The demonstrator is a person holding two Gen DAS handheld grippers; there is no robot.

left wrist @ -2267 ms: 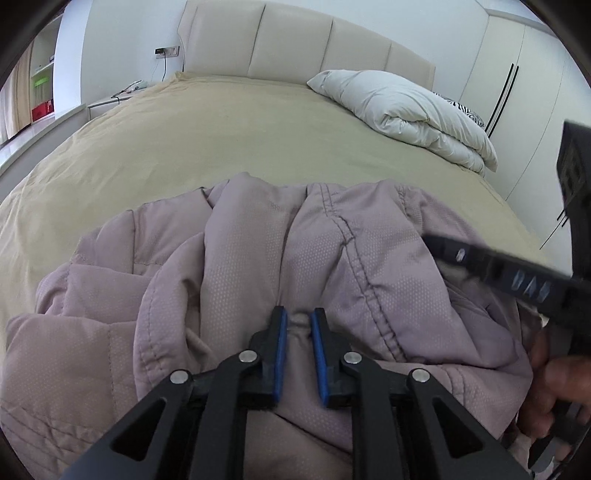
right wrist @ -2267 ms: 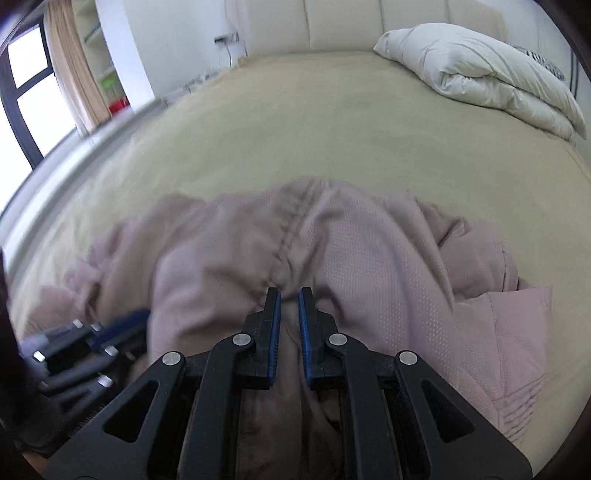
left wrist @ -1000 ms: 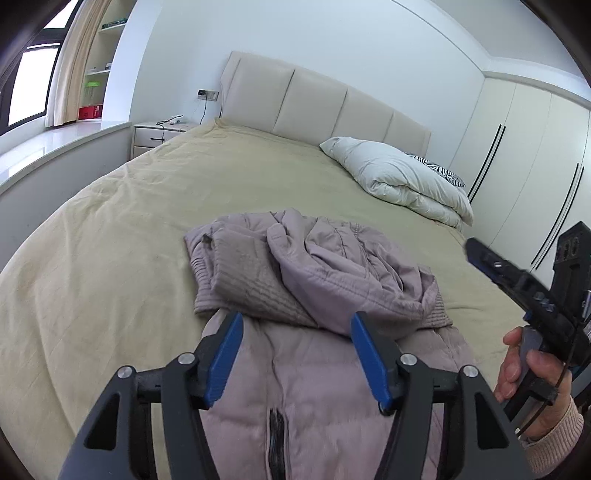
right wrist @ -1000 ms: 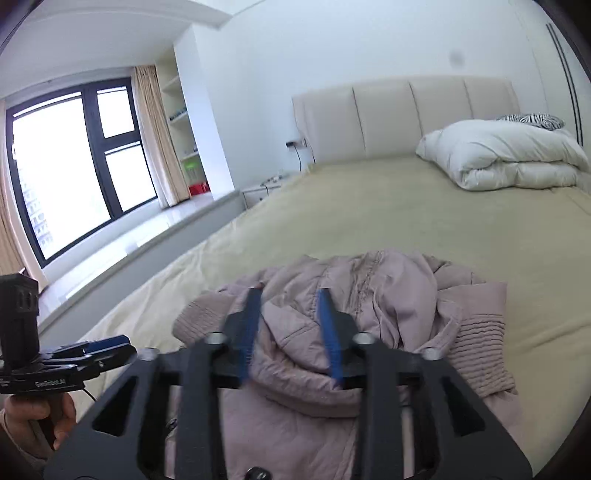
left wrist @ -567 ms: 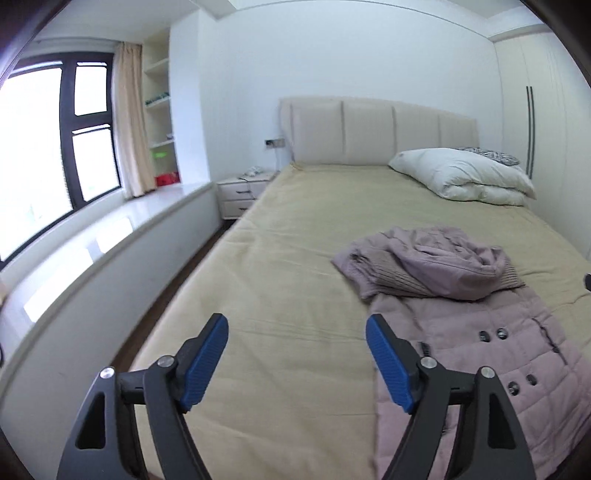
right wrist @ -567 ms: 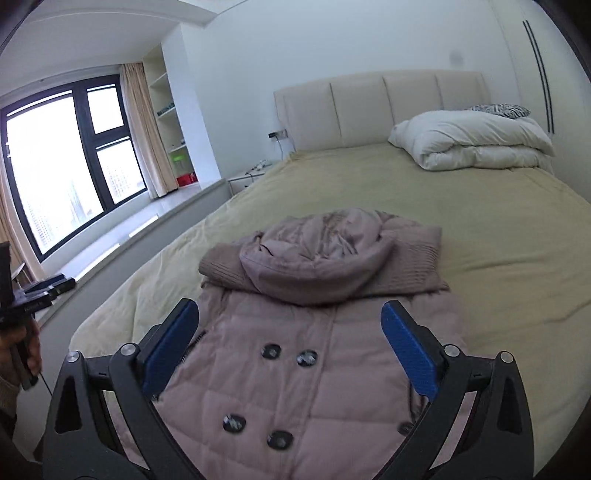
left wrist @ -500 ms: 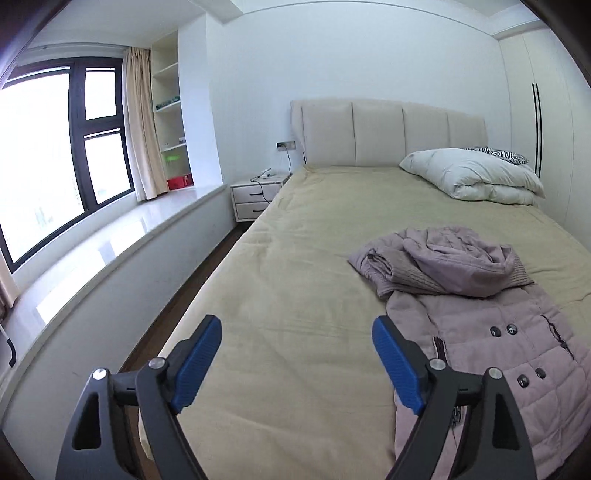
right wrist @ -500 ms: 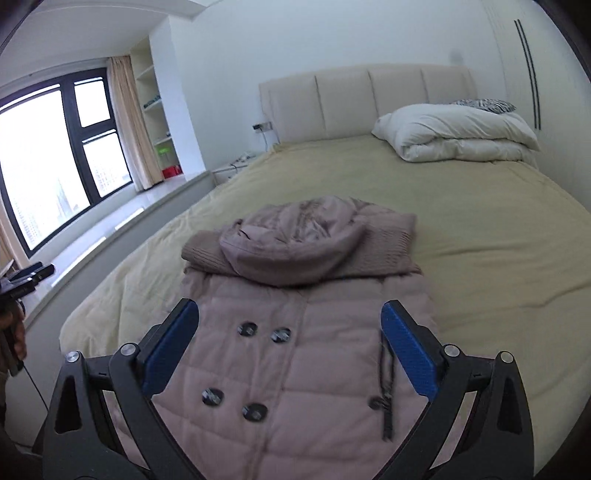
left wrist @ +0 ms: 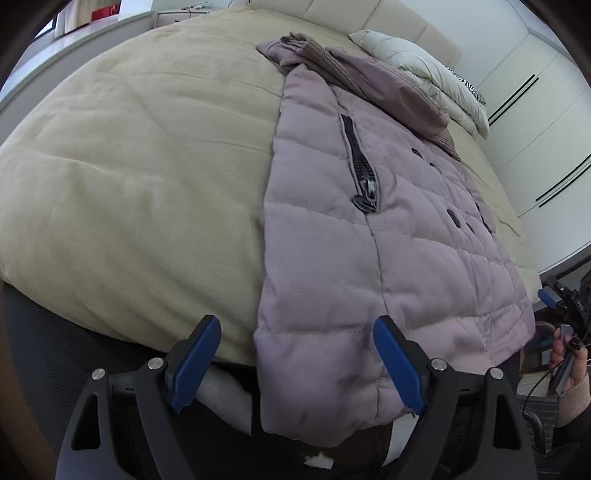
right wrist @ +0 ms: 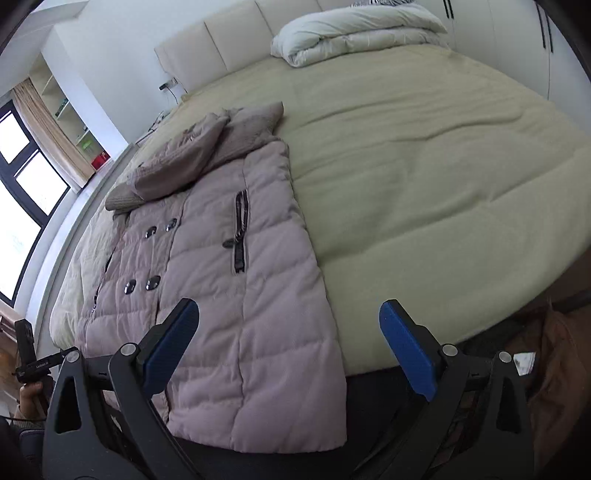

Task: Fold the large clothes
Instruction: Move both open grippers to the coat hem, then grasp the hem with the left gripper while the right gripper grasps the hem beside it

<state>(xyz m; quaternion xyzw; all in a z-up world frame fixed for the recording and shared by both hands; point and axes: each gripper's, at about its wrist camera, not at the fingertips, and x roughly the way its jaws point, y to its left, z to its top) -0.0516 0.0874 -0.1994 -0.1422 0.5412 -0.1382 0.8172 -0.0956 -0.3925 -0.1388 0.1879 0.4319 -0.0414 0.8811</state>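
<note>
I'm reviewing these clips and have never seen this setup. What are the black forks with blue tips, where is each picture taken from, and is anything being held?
There is no robot here. A person holds one tool in each hand, and each tool carries a wide-angle camera looking along its two fingers. The blue tips are the finger pads.

One picture looks out from the left hand-held gripper, the other from the right hand-held gripper. Each view also catches the other tool at its edge.

A pink padded coat lies buttoned-side up on the bed, its hem hanging over the near edge and its hood bunched at the far end. A folded duvet lies by the headboard.

Both grippers are open and hold nothing.
</note>
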